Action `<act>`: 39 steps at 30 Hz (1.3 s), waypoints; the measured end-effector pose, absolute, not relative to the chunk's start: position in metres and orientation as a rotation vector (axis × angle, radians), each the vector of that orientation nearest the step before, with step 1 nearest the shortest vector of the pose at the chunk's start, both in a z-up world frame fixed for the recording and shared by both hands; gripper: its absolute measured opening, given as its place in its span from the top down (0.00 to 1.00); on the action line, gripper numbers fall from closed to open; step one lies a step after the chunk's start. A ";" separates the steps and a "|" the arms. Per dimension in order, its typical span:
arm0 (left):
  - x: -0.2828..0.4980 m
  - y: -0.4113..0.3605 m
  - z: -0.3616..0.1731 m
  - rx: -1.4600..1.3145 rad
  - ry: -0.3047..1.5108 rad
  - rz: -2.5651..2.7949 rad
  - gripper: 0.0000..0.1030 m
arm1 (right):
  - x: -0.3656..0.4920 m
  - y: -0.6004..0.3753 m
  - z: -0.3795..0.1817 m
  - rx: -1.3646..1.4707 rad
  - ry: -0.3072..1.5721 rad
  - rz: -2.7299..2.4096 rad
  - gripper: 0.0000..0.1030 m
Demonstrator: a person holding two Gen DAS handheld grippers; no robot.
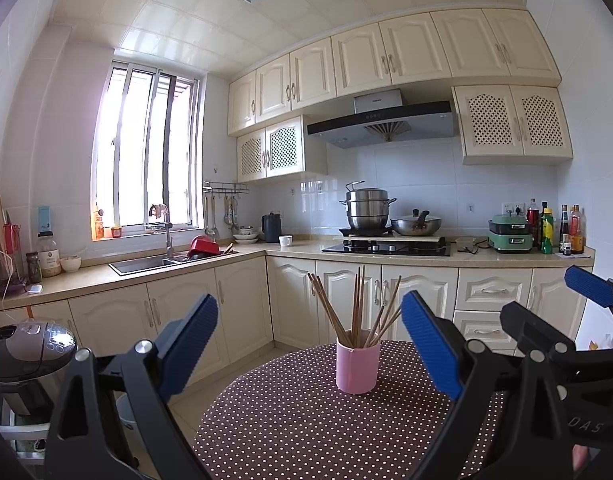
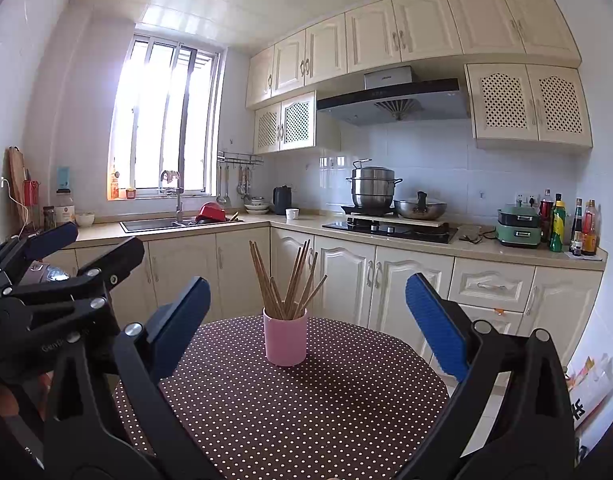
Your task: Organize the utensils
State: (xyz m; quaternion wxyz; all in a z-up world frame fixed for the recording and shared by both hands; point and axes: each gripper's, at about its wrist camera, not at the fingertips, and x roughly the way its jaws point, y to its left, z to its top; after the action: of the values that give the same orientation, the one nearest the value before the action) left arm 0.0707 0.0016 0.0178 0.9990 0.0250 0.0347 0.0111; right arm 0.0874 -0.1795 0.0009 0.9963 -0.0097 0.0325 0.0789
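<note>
A pink cup [image 1: 357, 367] [image 2: 285, 336] stands upright near the far edge of a round table with a brown polka-dot cloth [image 1: 298, 420] [image 2: 290, 408]. Several wooden chopsticks [image 1: 356, 312] [image 2: 287, 280] stand fanned out in it. My left gripper [image 1: 310, 344] is open, held above the near side of the table with the cup between and beyond its blue pads. My right gripper [image 2: 306, 320] is open too, likewise short of the cup. Each gripper shows at the other view's edge. Nothing is held.
Cream base cabinets [image 2: 346, 276] stand close behind the table. The L-shaped counter carries a sink [image 1: 142, 264], a gas hob [image 1: 386, 246] with pots, a green appliance [image 2: 518, 226] and bottles. A rice cooker [image 1: 26, 352] sits low at the left.
</note>
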 end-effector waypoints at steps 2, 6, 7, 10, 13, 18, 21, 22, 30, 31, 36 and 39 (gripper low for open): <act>0.071 0.002 0.017 0.050 0.070 0.021 0.11 | 0.087 -0.179 0.000 -0.019 0.065 0.158 0.07; 0.070 0.003 0.017 0.050 0.071 0.021 0.11 | 0.087 -0.180 0.000 -0.019 0.067 0.158 0.07; 0.071 0.002 0.017 0.051 0.070 0.020 0.11 | 0.087 -0.180 0.000 -0.018 0.067 0.159 0.07; 0.071 0.002 0.017 0.051 0.071 0.020 0.11 | 0.088 -0.181 -0.001 -0.017 0.071 0.158 0.07; 0.072 0.003 0.016 0.051 0.073 0.018 0.11 | 0.088 -0.181 -0.001 -0.016 0.072 0.157 0.07; 0.072 0.005 0.015 0.052 0.075 0.017 0.11 | 0.088 -0.181 -0.001 -0.016 0.075 0.158 0.07; 0.073 0.005 0.014 0.052 0.077 0.016 0.11 | 0.089 -0.182 -0.003 -0.014 0.078 0.160 0.07; 0.073 0.006 0.013 0.053 0.079 0.016 0.11 | 0.089 -0.182 -0.003 -0.013 0.079 0.161 0.07; 0.074 0.008 0.010 0.050 0.084 0.017 0.11 | 0.089 -0.180 -0.004 -0.012 0.084 0.161 0.07; 0.075 0.007 0.011 0.051 0.085 0.017 0.11 | 0.089 -0.180 -0.004 -0.012 0.084 0.161 0.07; 0.074 0.008 0.011 0.050 0.087 0.017 0.11 | 0.090 -0.180 -0.004 -0.013 0.085 0.161 0.07; 0.075 0.007 0.012 0.051 0.087 0.017 0.11 | 0.090 -0.180 -0.004 -0.012 0.085 0.162 0.07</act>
State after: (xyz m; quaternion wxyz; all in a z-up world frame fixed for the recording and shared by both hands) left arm 0.0749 0.0073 0.0116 0.9987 0.0255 0.0433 0.0086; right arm 0.0898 -0.1798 -0.0040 0.9958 -0.0062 0.0427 0.0808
